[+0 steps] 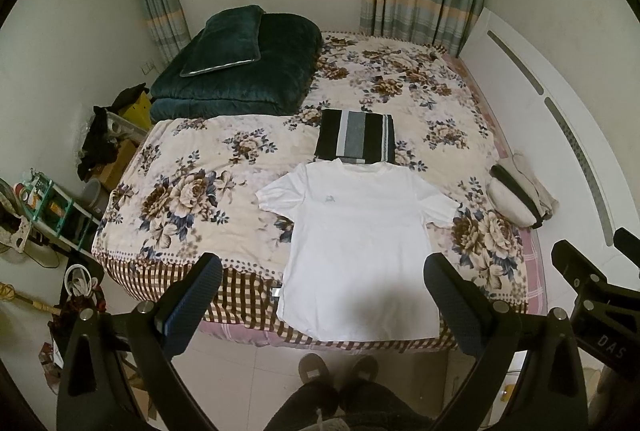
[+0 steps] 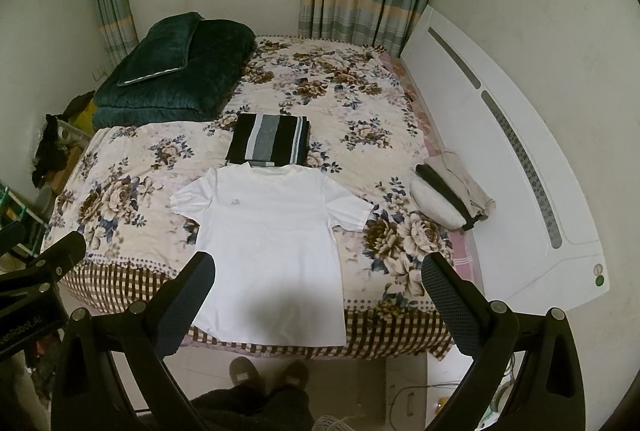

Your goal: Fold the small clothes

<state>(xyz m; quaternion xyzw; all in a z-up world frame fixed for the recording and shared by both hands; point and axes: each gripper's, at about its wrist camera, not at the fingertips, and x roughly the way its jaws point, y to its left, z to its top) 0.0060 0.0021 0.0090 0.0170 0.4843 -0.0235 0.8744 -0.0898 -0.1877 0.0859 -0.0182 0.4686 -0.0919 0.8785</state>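
Note:
A white T-shirt [image 1: 356, 227] lies spread flat, front up, at the near edge of the floral bed [image 1: 192, 183]; it also shows in the right wrist view [image 2: 272, 235]. A folded black and grey striped garment [image 1: 356, 137] lies just beyond its collar, also in the right wrist view [image 2: 270, 141]. My left gripper [image 1: 322, 267] is open and empty, held above the shirt's hem. My right gripper [image 2: 318, 267] is open and empty, above the hem's right side. Neither touches the shirt.
A folded dark green quilt with a pillow [image 1: 236, 67] lies at the bed's far left. A white pillow and beige cloth [image 1: 520, 195] lie by the white headboard [image 1: 560, 119] on the right. Cluttered shelves [image 1: 48, 207] stand left. The person's slippered feet [image 1: 336, 371] stand at the bed's foot.

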